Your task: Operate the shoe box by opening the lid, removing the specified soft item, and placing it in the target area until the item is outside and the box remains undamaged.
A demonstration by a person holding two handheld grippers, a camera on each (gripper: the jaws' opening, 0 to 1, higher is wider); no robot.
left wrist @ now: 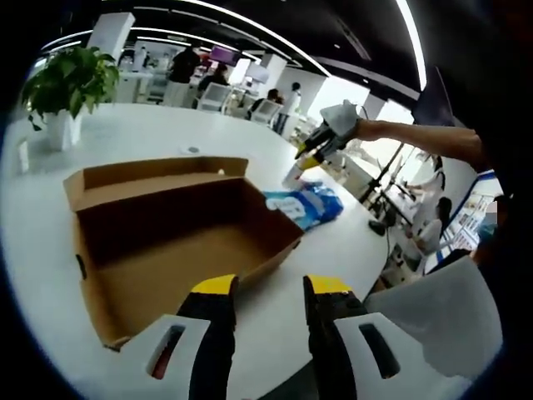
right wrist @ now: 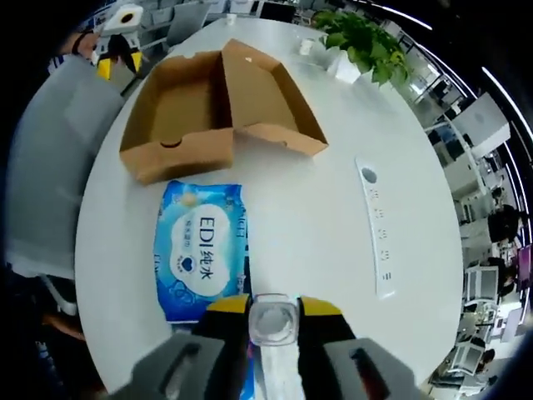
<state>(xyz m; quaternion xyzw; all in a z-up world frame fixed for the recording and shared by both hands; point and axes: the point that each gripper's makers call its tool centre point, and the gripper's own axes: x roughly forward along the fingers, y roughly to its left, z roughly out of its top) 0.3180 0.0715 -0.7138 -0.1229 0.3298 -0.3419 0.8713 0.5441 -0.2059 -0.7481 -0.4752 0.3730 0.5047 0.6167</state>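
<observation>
Pack of wipes point(right wrist: 200, 250): the soft item, blue; it lies flat on the surface point(right wrist: 333, 217), outside the shoe box point(right wrist: 176, 154) and just beside its near wall. I judge the removal done, if this spot is the target area.
Why there: I read it as laid close to the box so the carry was short and the cardboard stayed untouched.
Shoe box: open, and its tray looks empty down to the brown floor. I see no tear or crushed edge.
Lid point(right wrist: 266, 96): folded back on its hinge, resting on the surface on the side of the box away from the person, which keeps the mouth clear.
Right claw point(right wrist: 273, 310): raised above the pack on the side away from the box, clenched on a small clear item point(right wrist: 273, 321). I cannot tell what that item is.
Left claw point(left wrist: 271, 287): released, nothing between its jaws, held back from the box's near corner, probably to stay out of the way.
Potted plant point(right wrist: 366, 37): well beyond the box, past the lid.
Power strip point(right wrist: 376, 229): on the surface, well apart from the box.
</observation>
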